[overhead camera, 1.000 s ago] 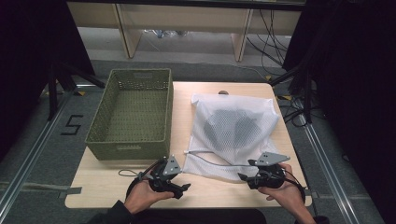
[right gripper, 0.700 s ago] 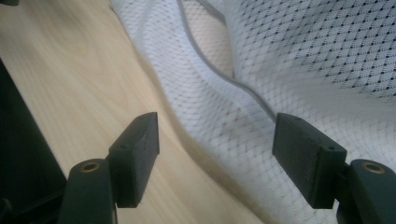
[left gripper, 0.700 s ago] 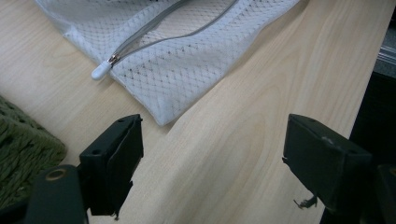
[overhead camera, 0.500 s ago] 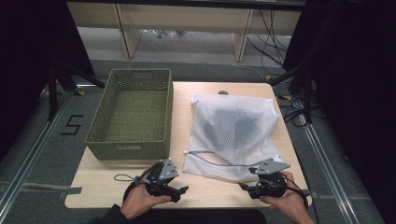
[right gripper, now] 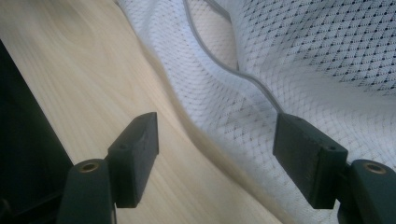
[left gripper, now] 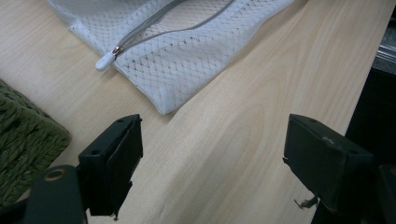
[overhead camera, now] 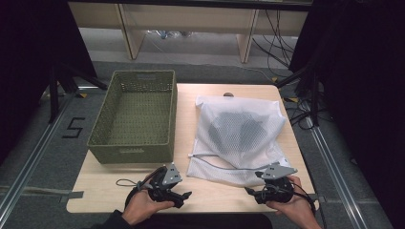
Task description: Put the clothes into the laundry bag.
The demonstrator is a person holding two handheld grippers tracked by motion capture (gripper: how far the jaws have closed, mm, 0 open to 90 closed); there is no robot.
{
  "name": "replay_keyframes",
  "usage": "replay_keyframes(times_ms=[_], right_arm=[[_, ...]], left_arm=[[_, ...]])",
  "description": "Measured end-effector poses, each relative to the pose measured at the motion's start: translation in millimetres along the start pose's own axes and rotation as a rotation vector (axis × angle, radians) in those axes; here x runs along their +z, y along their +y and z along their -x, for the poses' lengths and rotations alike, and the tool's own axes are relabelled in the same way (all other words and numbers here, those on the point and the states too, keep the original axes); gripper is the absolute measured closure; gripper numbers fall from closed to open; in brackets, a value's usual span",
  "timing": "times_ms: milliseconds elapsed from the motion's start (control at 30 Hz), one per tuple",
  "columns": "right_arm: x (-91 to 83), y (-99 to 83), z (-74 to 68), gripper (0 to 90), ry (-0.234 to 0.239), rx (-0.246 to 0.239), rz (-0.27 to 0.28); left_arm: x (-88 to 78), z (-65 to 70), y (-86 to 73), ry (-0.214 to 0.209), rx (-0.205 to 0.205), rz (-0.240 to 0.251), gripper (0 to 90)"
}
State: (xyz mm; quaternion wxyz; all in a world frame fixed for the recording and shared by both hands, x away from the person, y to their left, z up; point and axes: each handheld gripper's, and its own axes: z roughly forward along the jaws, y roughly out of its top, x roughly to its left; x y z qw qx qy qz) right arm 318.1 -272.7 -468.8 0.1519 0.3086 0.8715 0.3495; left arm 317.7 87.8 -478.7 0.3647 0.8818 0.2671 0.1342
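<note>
Mesh bag (overhead camera: 241,136) hides something dark; right gripper (overhead camera: 267,193) partly covered by hand.

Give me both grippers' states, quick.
Left gripper: open, holding nothing, short of the mesh bag.
Right gripper: open, holding nothing, at the bag's edge.

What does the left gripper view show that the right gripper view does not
The left gripper view alone has the white rounded zipper pull at the end of the grey zipper, and a corner of the green woven basket. The right gripper view alone has the dark drop beyond the table edge on its left side. Both share the white mesh laundry bag, the light wooden table, and open black jaws holding nothing.
</note>
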Motion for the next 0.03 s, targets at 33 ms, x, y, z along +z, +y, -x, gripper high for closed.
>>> replay_keyframes(times_ms=[33], right_arm=[[0.3,-0.1,0.2,32.3,0.0,-0.006,0.001]], left_arm=[[0.5,0.2,0.0,-0.006,-0.002,0.004,19.3]])
